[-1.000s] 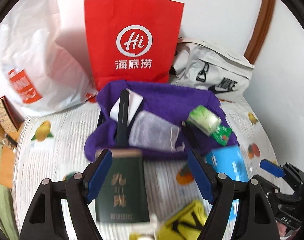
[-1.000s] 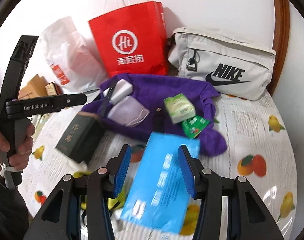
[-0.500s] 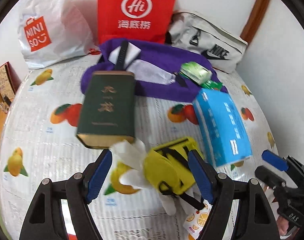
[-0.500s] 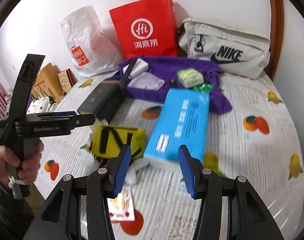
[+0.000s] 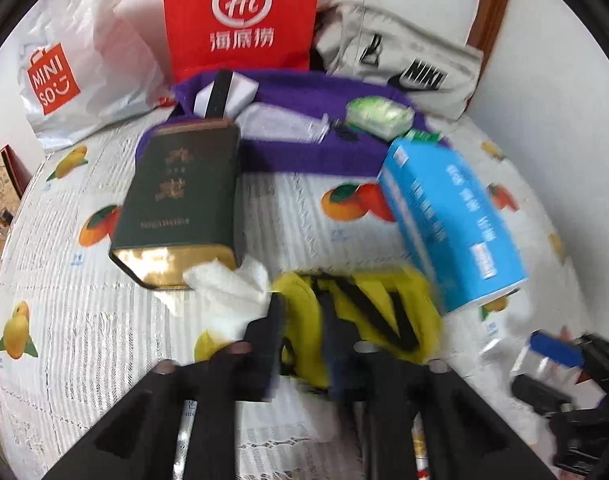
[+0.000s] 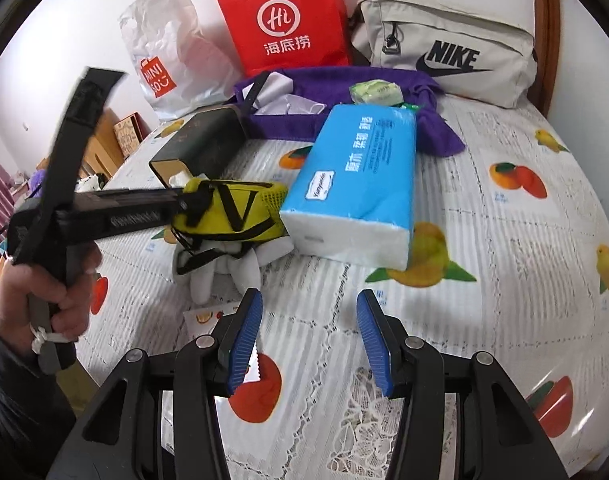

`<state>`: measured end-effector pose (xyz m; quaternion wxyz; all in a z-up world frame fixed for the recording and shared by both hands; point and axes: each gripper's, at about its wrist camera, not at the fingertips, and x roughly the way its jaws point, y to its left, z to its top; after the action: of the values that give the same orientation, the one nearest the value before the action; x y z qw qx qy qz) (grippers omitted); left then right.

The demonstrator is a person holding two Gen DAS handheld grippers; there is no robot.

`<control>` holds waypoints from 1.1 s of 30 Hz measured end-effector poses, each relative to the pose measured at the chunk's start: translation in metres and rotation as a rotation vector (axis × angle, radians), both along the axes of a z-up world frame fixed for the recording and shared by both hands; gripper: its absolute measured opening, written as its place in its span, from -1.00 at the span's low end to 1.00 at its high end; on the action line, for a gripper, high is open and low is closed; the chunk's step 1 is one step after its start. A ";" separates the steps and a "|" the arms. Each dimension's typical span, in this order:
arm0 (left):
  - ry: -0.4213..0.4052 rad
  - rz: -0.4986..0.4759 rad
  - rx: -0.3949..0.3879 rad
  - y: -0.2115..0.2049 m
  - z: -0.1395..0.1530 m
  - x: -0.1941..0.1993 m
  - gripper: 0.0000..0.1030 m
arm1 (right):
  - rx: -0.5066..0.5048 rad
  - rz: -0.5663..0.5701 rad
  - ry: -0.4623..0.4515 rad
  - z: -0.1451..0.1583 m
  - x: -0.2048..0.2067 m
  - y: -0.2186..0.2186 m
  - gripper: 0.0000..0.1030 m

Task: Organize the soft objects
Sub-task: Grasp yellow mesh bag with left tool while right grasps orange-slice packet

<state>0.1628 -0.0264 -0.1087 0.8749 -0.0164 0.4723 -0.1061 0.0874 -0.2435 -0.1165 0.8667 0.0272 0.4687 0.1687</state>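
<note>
Yellow pouch (image 5: 356, 312) caught between the left gripper (image 5: 300, 316)'s closing jaws; right gripper (image 6: 308, 336)'s jaws stand open, empty, tissue pack (image 6: 356, 184) at twelve o'clock.

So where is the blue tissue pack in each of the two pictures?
Left wrist view: the blue tissue pack lies right of centre, right of the yellow pouch.
Right wrist view: it lies at centre, again right of the pouch.
Shared landmark: the red paper bag at the wall behind.

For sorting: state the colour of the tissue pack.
Light blue with white ends; the tissue pack shows best in the right wrist view.
</note>
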 end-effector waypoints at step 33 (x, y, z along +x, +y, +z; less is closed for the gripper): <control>-0.070 0.128 -0.100 0.087 0.020 -0.046 -0.79 | -0.117 0.136 -0.038 -0.046 -0.034 0.081 0.59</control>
<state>0.1164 0.0611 -0.0883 0.8938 -0.0865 0.4337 -0.0742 0.0539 -0.1626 -0.1625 0.8620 -0.0587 0.4621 0.1998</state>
